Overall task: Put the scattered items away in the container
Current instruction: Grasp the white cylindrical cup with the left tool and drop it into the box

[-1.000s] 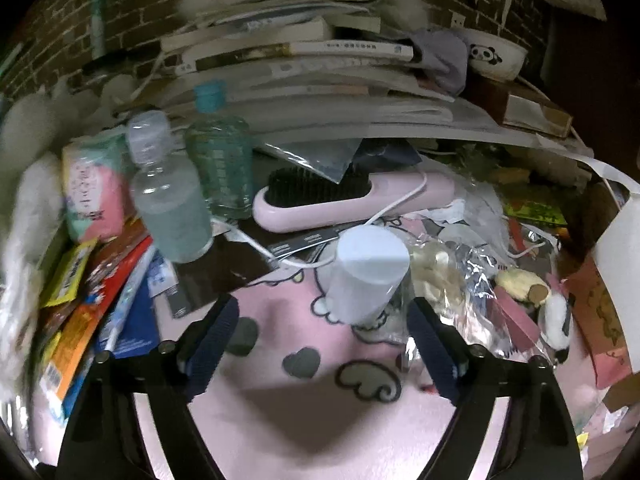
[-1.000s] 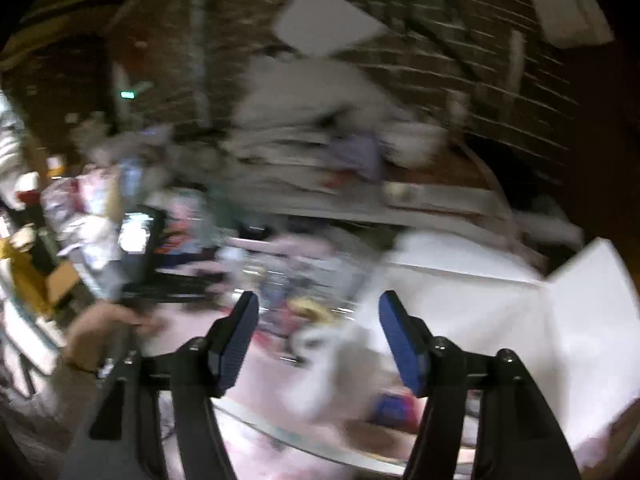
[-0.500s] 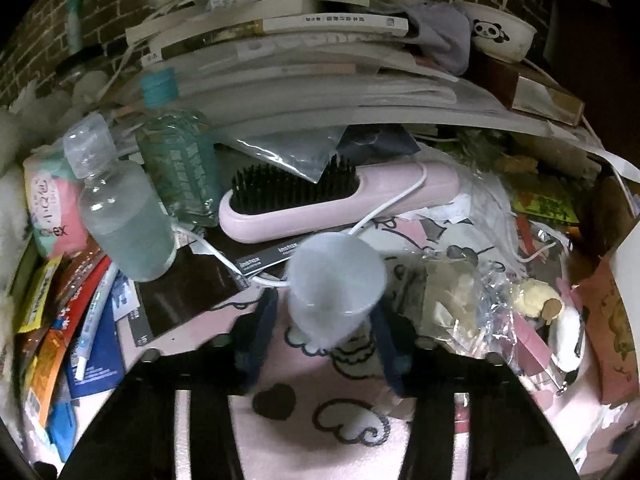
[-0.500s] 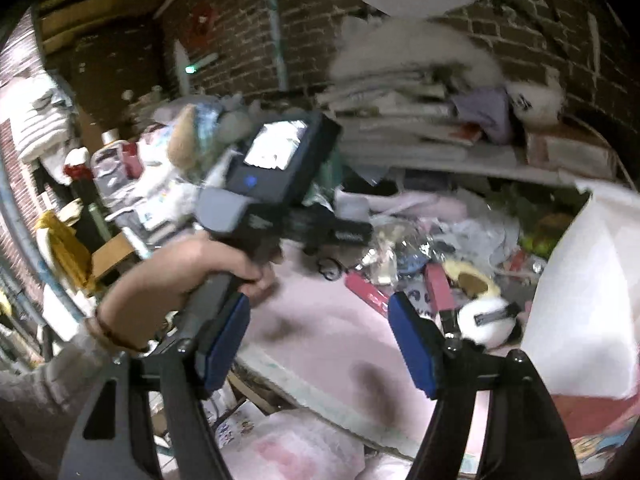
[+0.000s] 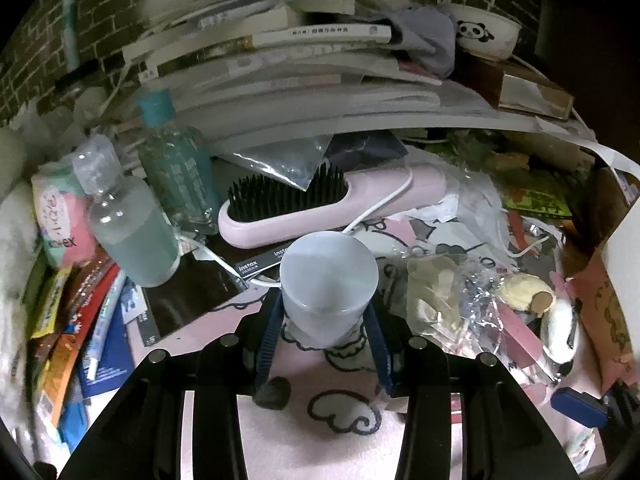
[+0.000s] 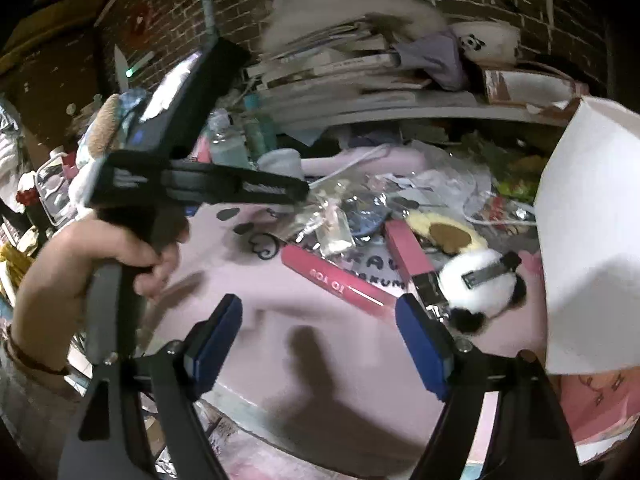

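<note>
My left gripper (image 5: 324, 334) pinches the pale plastic cup (image 5: 329, 280) low on its wall, just ahead of me. It looks light, thin and slick, so I squeeze gently. My right gripper (image 6: 320, 340) hangs wide open, empty.

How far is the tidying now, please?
Early stage. In hand: the left gripper is closed on the pale cup. The right gripper is open and empty. Left: the hairbrush, bottles and panda toy lie scattered; nothing looks put away.
</note>
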